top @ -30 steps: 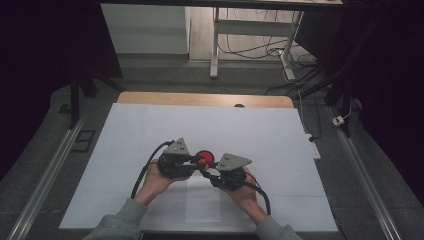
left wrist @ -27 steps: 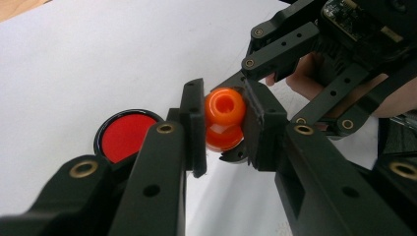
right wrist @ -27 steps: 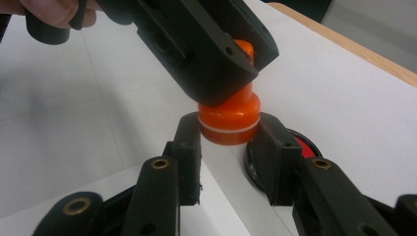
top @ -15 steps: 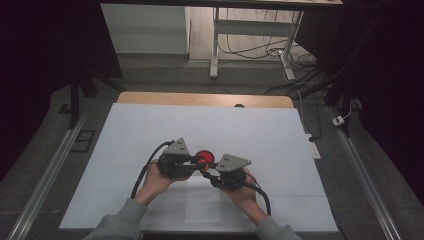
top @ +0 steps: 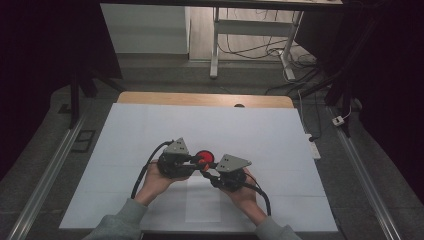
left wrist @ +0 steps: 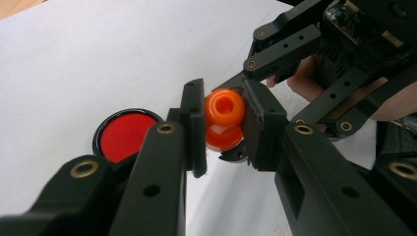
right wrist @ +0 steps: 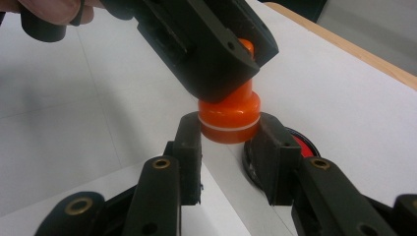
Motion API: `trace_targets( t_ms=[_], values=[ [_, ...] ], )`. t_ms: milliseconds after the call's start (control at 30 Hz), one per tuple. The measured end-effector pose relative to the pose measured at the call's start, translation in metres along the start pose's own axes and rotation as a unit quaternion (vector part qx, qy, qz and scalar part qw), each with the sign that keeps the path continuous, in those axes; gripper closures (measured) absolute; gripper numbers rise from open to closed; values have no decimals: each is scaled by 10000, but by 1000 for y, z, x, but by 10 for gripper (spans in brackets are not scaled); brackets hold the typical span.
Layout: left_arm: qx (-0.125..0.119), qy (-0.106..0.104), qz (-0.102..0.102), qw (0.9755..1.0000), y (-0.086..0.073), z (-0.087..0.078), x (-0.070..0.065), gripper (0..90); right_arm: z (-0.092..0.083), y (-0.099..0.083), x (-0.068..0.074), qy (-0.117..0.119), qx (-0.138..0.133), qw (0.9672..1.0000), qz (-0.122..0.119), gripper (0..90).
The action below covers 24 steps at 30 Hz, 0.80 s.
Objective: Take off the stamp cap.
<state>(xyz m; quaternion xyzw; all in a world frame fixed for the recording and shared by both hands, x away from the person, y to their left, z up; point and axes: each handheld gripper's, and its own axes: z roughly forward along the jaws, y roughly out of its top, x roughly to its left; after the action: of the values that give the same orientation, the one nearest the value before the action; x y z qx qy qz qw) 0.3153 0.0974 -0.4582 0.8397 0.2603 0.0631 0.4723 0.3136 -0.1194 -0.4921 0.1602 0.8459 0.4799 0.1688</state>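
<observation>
We see both claws meeting on one orange piece [left wrist: 224,120] held above the white surface [top: 280,135]; the left claw [left wrist: 223,125] is clenched on its narrow upper part, the one with the hole in the end; the right claw [right wrist: 228,130] is clenched on its wider lower band; a red disc with a black rim [left wrist: 123,135] lies flat on the surface just beside the claws; in the high view both hands sit close together near the front edge.

The left gripper's fingers [right wrist: 216,54] hide the orange piece's [right wrist: 229,118] top in the right gripper view.
</observation>
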Motion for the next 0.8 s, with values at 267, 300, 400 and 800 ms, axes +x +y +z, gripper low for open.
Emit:
trace_targets(
  t_ms=[267, 300, 400, 800],
  values=[
    [-35, -5, -17, 10000, 0, -1, 0, 726, 0, -1, 0, -20, -9, 10000, -8, 645],
    [-40, -7, -20, 10000, 0, -1, 0, 727, 0, -1, 0, -29, -18, 10000, -5, 645],
    [-43, -11, -23, 10000, 0, -1, 0, 726, -1, -1, 0, -43, 3, 10000, -15, 645],
    [-110, -42, -55, 9999, -2, 0, 1, 727, -1, -1, -1, -19, -1, 10000, 42, 645]
  ],
)
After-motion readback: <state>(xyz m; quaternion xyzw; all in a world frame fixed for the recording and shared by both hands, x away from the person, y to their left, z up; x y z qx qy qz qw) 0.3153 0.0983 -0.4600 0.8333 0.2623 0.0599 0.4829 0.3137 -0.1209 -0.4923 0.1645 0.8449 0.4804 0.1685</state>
